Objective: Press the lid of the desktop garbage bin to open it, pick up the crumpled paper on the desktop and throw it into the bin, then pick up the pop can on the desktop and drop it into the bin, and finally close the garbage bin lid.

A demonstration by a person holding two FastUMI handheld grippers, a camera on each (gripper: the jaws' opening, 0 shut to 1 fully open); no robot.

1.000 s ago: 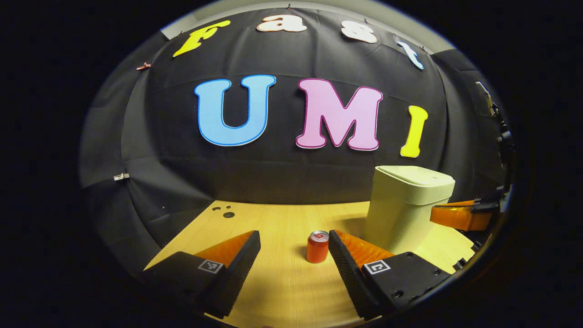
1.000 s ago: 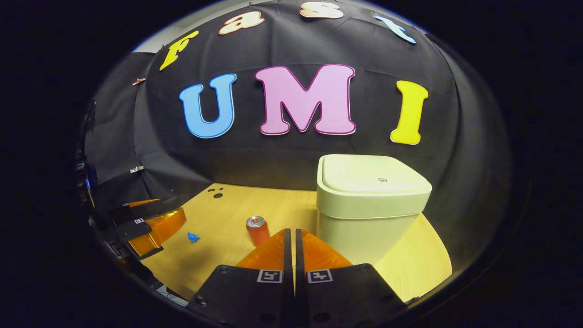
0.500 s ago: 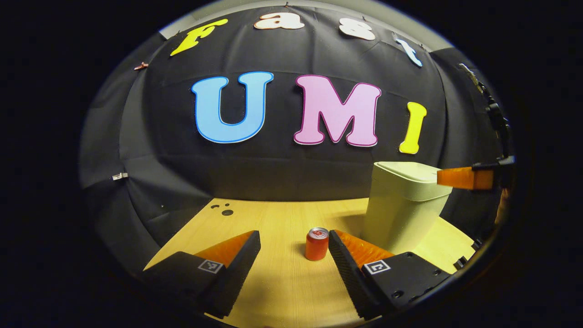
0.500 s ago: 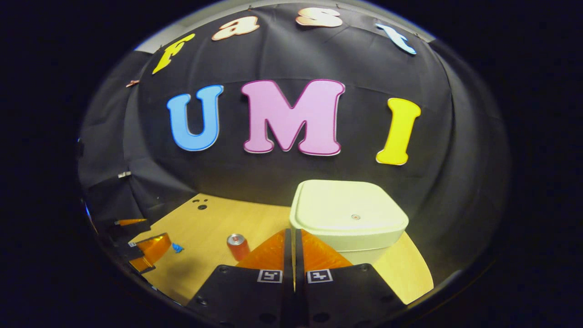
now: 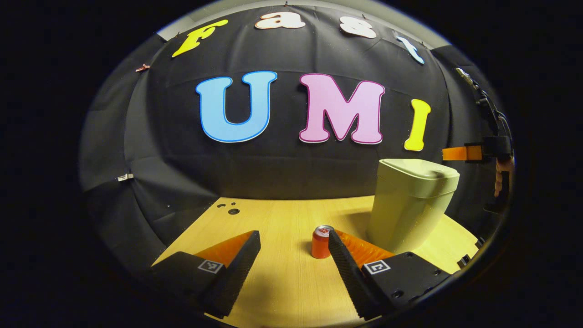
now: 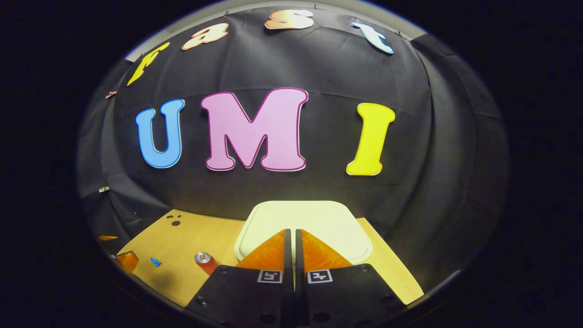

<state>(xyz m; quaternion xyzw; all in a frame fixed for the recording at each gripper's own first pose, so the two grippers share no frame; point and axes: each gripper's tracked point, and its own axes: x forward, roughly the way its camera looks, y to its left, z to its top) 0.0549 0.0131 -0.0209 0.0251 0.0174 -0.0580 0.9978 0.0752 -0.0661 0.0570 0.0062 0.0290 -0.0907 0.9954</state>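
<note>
Desk: a light wood-grain desk (image 5: pixel 282 282) is seen in both views, lit warmly from above; a few small dark holes (image 5: pixel 233 211) are set near its far left corner.
Booth wall: black cloth (image 5: pixel 282 168) is hung behind and to both sides of the desk, creased and pinned with small clips.
Garbage bin: a pale cream garbage bin (image 5: pixel 410 214) is stood on the right part of the desk, near the far edge; its lid (image 6: pixel 309 218) is shut flat.
Pop can: a red pop can (image 5: pixel 321 242) is stood upright on the desk, left of the bin and apart from it.
Crumpled paper: a small blue crumpled paper (image 6: pixel 155 262) is seen lying on the desk, left of the can and well apart from it.
Left gripper: the left gripper (image 5: pixel 294 255) is held low over the near desk, its fingers spread wide with nothing between them; the can is seen just beside the right finger, farther off.
Right gripper: the right gripper (image 6: pixel 291 234) is held above the near edge of the bin lid, its fingers pressed together on nothing; whether the lid is touched cannot be told.
Hand: part of a hand (image 5: pixel 501 175) is seen at the far right behind that gripper.
</note>
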